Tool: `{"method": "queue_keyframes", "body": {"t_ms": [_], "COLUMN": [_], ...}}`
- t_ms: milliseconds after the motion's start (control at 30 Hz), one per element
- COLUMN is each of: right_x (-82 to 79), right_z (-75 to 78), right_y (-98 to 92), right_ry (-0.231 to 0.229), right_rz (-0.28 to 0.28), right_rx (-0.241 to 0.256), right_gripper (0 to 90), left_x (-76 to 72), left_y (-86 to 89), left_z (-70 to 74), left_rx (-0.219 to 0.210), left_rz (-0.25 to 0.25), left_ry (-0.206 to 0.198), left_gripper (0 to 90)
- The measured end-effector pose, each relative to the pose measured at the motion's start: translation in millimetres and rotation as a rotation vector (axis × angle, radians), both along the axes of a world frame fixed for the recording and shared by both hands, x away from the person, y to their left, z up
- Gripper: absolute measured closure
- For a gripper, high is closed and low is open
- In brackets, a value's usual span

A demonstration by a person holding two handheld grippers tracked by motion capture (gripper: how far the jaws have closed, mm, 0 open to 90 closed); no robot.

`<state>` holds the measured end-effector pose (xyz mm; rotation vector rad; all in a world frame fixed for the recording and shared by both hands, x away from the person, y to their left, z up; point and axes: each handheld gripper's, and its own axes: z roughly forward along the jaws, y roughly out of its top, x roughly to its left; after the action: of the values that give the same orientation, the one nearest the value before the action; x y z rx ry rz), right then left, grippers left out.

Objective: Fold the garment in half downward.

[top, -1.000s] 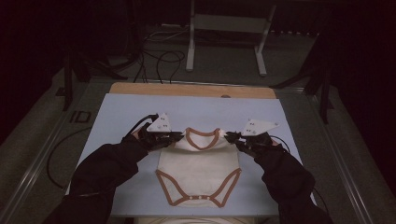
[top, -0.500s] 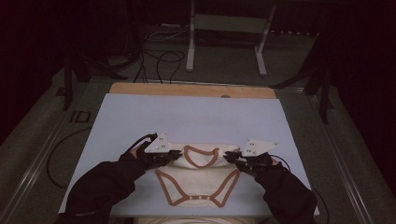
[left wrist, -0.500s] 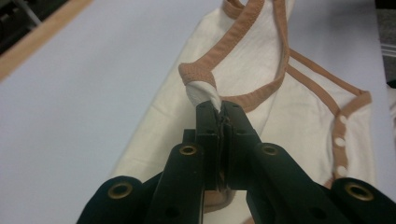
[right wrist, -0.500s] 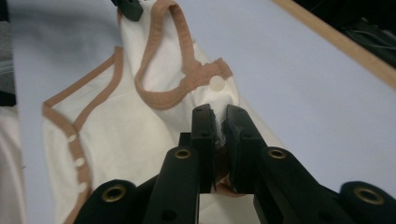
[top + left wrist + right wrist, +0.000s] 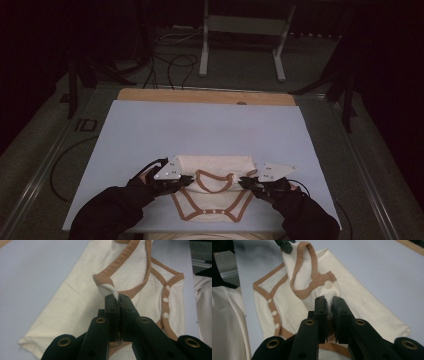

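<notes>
Bodysuit [image 5: 212,192] shoulders pinched, left gripper [image 5: 117,298], right gripper [image 5: 329,302]

Black sleeves [image 5: 107,212] lower left and lower right of high view; left gripper [image 5: 117,298] and right gripper [image 5: 329,302] black, two flat jaws each, brass-ringed screw holes; grey three-cornered plates [image 5: 276,171] with small dark markings; thin black cables.

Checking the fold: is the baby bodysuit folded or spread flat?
Folded: the baby bodysuit has its neckline doubled toward the snap crotch, both shoulders pinched.
</notes>
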<state>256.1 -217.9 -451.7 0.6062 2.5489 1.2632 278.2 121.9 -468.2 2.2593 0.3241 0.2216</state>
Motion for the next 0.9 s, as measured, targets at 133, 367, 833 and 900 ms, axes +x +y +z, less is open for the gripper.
{"method": "queue_keyframes", "body": {"t_ms": [133,367,833,900], "right_x": [-3.4,-10.1,-24.9,-26.0], "right_z": [-3.3,-8.5,-13.2,-14.7], "right_y": [0.1,-0.9,-2.0,-2.4], "right_ry": [0.006,0.025,0.053,0.055], "right_rz": [0.018,0.027,0.057,0.063], "right_rx": [-0.003,0.011,0.031,0.032], "right_gripper": [82.6,82.4,81.1,77.1], "left_x": [-3.6,-9.1,-26.5,-29.0], "left_y": [0.9,3.8,15.5,15.2], "left_z": [-4.0,-10.6,-13.7,-14.4], "left_rx": [-0.008,0.009,-0.005,0.001], "left_rz": [-0.009,-0.025,-0.088,-0.112], "left_ry": [0.007,0.004,0.035,0.05], "left_gripper": [86.7,86.4,83.9,78.5]}}
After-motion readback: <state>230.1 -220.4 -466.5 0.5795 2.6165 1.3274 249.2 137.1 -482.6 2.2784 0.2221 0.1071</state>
